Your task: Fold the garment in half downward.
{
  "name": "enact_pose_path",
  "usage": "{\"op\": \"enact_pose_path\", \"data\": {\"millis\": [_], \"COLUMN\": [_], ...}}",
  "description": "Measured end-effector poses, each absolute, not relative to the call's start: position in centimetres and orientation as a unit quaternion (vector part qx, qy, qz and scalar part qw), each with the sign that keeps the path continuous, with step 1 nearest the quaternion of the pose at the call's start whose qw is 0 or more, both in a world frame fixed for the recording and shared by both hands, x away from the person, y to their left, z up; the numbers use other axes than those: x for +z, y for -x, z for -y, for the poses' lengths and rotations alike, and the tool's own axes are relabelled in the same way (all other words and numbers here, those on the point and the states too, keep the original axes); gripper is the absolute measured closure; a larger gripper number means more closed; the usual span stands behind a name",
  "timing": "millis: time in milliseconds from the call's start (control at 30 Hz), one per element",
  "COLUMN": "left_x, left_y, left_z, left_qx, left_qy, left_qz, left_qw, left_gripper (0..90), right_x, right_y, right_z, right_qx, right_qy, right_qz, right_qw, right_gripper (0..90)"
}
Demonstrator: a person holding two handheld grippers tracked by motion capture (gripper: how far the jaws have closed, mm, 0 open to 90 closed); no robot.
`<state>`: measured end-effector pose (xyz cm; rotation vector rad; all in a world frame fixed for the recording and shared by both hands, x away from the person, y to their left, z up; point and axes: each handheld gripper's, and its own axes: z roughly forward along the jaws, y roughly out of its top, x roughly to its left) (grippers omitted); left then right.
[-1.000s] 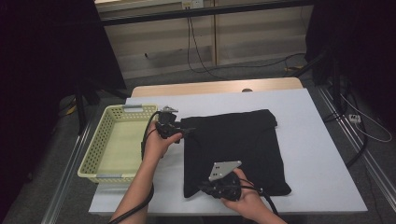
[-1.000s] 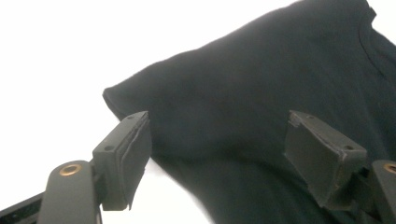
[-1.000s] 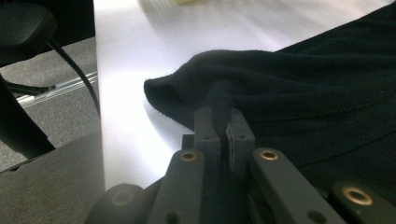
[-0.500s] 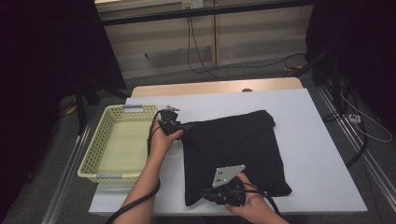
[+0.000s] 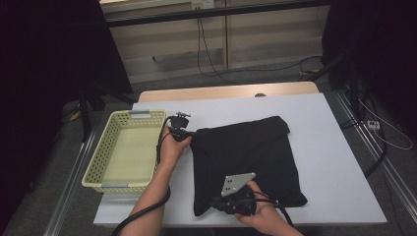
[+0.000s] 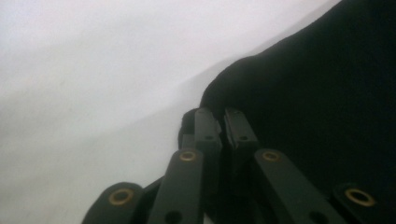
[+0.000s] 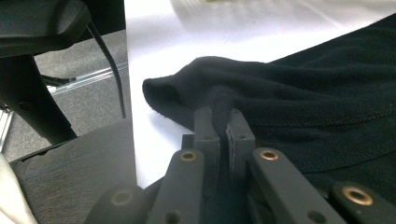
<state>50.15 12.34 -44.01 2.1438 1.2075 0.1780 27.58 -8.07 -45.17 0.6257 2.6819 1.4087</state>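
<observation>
A folded black cloth (image 5: 243, 155) lies on the white table (image 5: 329, 132). My left gripper (image 5: 189, 133) is shut on the cloth's far left corner; the left gripper view has its jaws pinched together on the dark fabric (image 6: 299, 102). My right gripper (image 5: 216, 202) is shut on the near left corner by the table's front edge. In the right gripper view the black cloth (image 7: 303, 93) bunches up between the closed jaws, its corner lifted a little off the table.
A pale yellow plastic basket (image 5: 127, 150) stands at the table's left side, with nothing in it, right beside my left hand. The right part of the table is bare white surface. Cables run along the floor behind the table.
The left gripper has shifted a little toward the cloth's far left corner. The right gripper has slid left along the near edge to the near left corner.
</observation>
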Motion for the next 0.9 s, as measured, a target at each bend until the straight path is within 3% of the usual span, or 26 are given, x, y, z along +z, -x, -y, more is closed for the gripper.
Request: {"op": "enact_pose_path", "data": {"millis": [333,900], "left_x": [-40.2,-38.0], "left_y": [-50.2,-50.6], "left_z": [-13.2,-14.1], "left_qx": [0.067,0.052], "left_qy": [-0.808,-0.803], "left_qz": [-0.483,-0.488], "left_qw": [0.331,0.338], "left_gripper": [87.1,87.4], "right_x": [-44.9,-44.6], "right_y": [-27.7,-28.0], "right_z": [8.0,7.3], "right_qx": [0.459,0.469], "right_qy": [-0.208,-0.207], "right_qz": [-0.864,-0.858], "right_qw": [0.029,0.039], "right_gripper": [86.4,86.4]}}
